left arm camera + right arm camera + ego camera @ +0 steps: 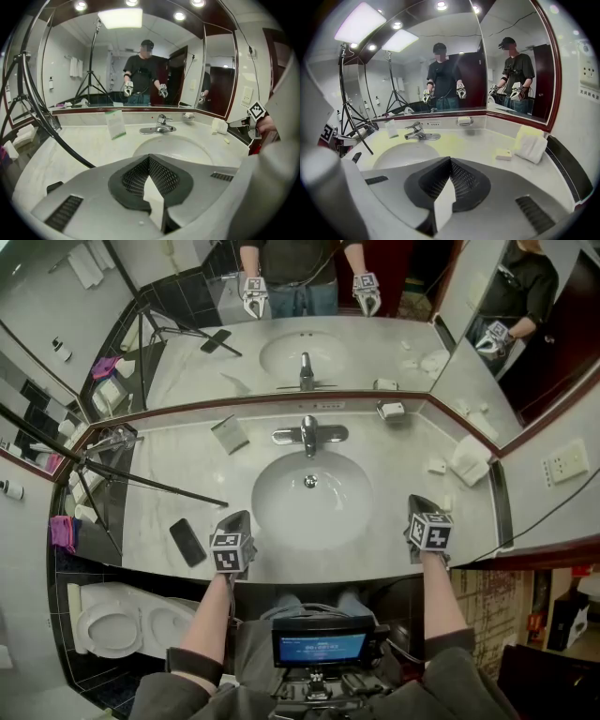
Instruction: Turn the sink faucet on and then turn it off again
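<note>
Head view: left tongs and right tongs sit at the near edge of the countertop, one on either side of the sink basin, both pointing toward the mirror. The faucet stands beyond the basin, ahead of both tongs and between their lines, well apart from either tip. A dark phone lies just left of the left tongs. A small card stands ahead of the left tongs, left of the faucet. A folded towel lies ahead and to the right of the right tongs, and a soap dish sits on the back ledge to the right of the faucet. Left gripper view: the jaws are pressed together tip to tip, with nothing held. The faucet is straight ahead across the basin, a little right of the jaw line, and the card is ahead-left. The right tongs show at the far right edge. Right gripper view: the jaws are also closed on each other and empty. The faucet is ahead-left past the basin. A soap bar lies ahead-right on the counter, with the towel just beyond it.
</note>
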A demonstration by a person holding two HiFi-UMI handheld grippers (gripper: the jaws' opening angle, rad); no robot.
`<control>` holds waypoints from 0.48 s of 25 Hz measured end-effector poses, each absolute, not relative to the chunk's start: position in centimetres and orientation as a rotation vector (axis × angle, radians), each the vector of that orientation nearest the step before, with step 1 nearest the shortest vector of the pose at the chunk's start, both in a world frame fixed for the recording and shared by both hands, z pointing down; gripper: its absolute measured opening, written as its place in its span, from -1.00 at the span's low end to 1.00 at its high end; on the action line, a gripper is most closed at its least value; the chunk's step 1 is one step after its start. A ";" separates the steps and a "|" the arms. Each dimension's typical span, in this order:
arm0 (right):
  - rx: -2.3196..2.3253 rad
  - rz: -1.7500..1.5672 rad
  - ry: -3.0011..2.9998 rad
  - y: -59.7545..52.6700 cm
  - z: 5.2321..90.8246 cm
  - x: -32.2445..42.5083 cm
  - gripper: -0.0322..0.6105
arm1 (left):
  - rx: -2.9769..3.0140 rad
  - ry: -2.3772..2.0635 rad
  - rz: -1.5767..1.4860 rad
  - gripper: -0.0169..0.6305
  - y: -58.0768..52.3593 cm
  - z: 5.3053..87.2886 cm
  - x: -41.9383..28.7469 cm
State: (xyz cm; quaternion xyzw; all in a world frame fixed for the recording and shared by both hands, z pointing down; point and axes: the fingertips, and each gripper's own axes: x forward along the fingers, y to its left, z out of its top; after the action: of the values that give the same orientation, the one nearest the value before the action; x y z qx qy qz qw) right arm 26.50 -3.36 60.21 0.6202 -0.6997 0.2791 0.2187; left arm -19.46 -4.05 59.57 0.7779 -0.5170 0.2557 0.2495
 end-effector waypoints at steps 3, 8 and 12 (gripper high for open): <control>1.717 0.776 -1.932 -3.3 60.2 26.8 -0.85 | 2.116 -1.410 0.691 -0.94 -4.0 59.5 -19.4; 1.737 0.812 -1.920 -2.9 60.5 27.1 -0.85 | 2.113 -1.412 0.684 -0.94 -3.8 59.6 -19.4; 1.762 0.859 -1.887 -2.2 61.4 27.9 -0.85 | 2.108 -1.416 0.687 -0.94 -3.8 59.8 -19.5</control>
State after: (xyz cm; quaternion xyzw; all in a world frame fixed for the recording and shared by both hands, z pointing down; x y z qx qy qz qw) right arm 27.86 -2.20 61.42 0.6334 -0.6781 0.3088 0.2089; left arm -19.46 -3.76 59.78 0.7753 -0.5207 0.2528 0.2528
